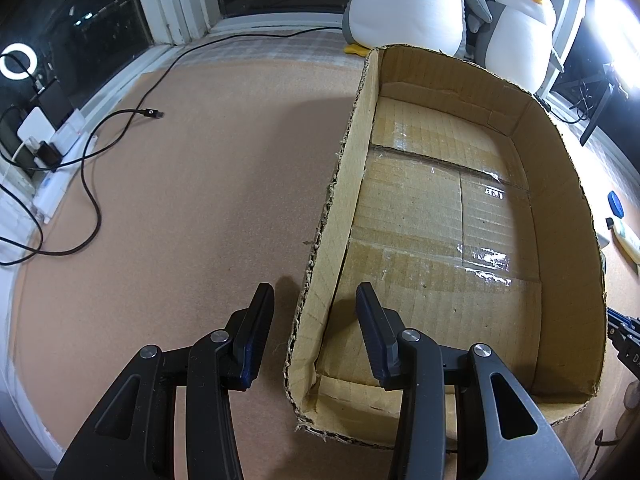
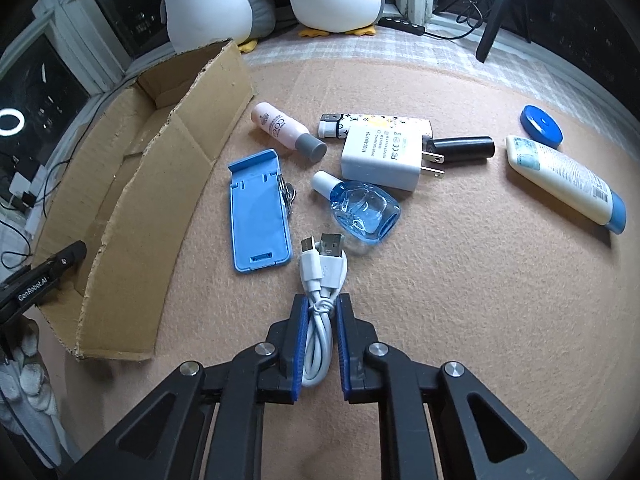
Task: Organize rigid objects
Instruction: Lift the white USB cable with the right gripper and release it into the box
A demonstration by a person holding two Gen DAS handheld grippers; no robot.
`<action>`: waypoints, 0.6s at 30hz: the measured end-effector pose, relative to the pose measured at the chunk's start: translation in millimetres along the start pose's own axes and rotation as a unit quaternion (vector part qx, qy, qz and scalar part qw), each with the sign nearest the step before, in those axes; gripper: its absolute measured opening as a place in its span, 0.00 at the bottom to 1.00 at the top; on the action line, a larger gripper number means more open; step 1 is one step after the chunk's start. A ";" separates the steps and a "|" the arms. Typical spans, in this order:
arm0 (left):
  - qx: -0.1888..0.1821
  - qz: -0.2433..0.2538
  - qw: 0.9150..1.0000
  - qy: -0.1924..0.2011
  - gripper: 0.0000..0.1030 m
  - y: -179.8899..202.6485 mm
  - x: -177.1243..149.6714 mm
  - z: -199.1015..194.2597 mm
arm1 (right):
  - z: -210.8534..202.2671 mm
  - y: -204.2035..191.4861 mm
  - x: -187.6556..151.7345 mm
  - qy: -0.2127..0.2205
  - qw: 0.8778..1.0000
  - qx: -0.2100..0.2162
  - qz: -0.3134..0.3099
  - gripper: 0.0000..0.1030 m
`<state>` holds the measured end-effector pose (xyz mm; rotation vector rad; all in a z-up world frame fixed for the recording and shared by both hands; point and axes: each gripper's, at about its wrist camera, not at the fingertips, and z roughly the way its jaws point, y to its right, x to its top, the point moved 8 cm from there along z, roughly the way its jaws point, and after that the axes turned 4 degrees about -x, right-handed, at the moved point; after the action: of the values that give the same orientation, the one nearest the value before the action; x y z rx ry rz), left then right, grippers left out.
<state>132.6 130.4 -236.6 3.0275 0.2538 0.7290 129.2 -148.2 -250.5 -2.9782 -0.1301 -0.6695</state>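
Cardboard box fills the left wrist view's right half; the left gripper straddles its near-left wall, fingers spread and holding nothing. Right wrist view: the right gripper, lower centre, pinches a coiled white USB cable on the bench.

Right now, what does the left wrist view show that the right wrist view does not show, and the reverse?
Only the left wrist view: the clear tape on the floor of the cardboard box, and a black cable with its plug end on the mat.
Only the right wrist view: the white USB cable clamped in the right gripper, the blue phone stand, white power adapter, blue glass bottle and pink bottle.
Both: the box, the plush penguins, the blue lid, and the left gripper, open astride the box wall.
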 end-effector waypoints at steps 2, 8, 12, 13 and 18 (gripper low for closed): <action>-0.002 -0.001 1.000 -0.001 0.40 -0.3 0.7 0.6 | -1.3 1.9 -0.1 0.001 1.000 0.002 0.004 0.12; 0.000 0.001 1.000 -0.002 0.40 1.0 1.2 1.4 | -16.5 0.6 3.4 0.017 1.000 0.015 0.015 0.12; 0.000 0.002 1.000 -0.002 0.40 1.4 1.1 1.5 | -39.4 -20.4 15.6 0.043 0.998 0.037 0.001 0.12; 0.000 0.001 1.000 -0.002 0.40 1.2 1.3 1.4 | -44.3 -25.8 18.6 0.049 0.998 0.043 -0.004 0.12; 0.000 0.000 1.000 -0.002 0.40 1.6 1.3 1.5 | -67.1 -67.1 29.8 0.070 0.994 0.076 -0.040 0.12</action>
<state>134.7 129.0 -237.2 3.0293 0.2525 0.7241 120.8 -86.6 -172.9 -2.7840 -0.2794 -0.8353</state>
